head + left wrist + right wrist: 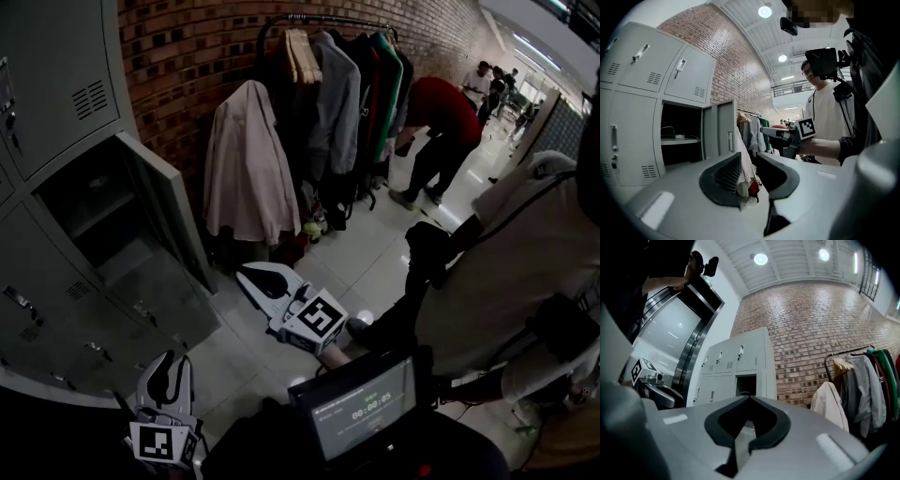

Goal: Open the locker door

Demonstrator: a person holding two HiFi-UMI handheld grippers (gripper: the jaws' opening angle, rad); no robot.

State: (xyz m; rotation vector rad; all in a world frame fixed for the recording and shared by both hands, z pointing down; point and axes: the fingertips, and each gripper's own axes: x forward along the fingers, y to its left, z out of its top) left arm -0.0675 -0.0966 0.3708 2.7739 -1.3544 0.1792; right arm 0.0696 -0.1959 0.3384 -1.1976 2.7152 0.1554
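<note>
Grippers [255,275] low, clear of locker door [173,211]

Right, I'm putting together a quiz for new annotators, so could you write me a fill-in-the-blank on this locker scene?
1. The locker door stands ___.
2. The right gripper's jaws are ___, with nothing between them.
3. The left gripper's jaws are slightly ___, with nothing held between them.
4. The clothes rack stands against a ___ wall.

Missing words: open; shut; apart; brick.
</note>
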